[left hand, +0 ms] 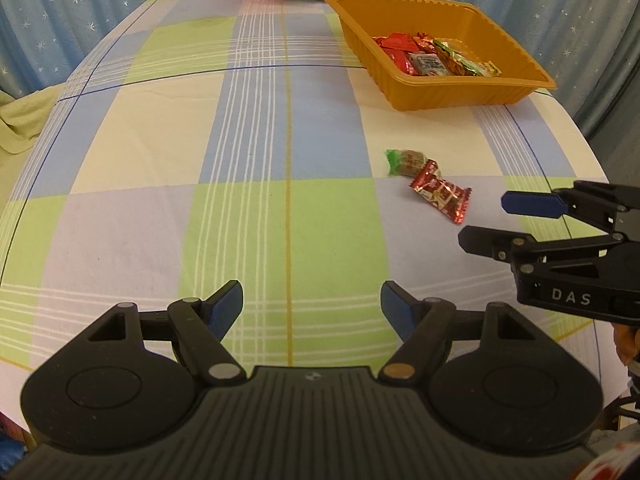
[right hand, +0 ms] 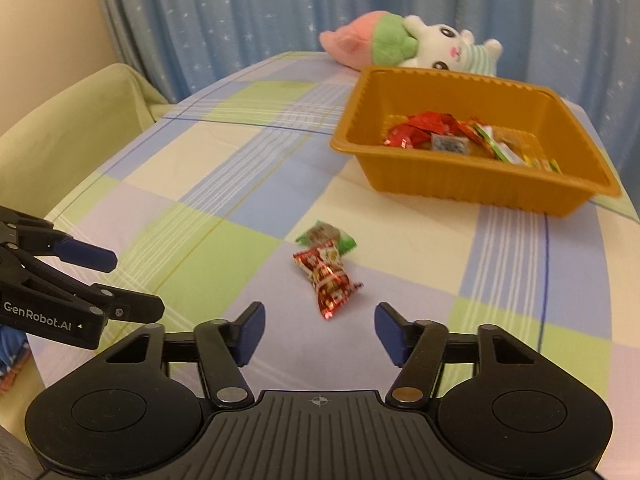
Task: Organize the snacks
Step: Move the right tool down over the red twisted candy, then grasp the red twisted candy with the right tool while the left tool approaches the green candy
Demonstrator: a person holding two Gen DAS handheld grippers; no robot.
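Your right gripper (right hand: 318, 330) is hanging half open and empty just before the red candy (right hand: 329, 282), which is lying against the green candy (right hand: 326, 236), because both are waiting outside the orange tray (right hand: 472, 192).

- You have a table (right hand: 224, 208) covered with a checked cloth in green, blue, cream and lilac.
- An orange tray (right hand: 460, 188) sits toward its far right side.
- Two plush toys (right hand: 408, 40) lie at the far edge, just behind the tray.
- A red-wrapped candy (right hand: 328, 280) and a green-wrapped candy (right hand: 326, 236) lie touching, nearer than the tray.
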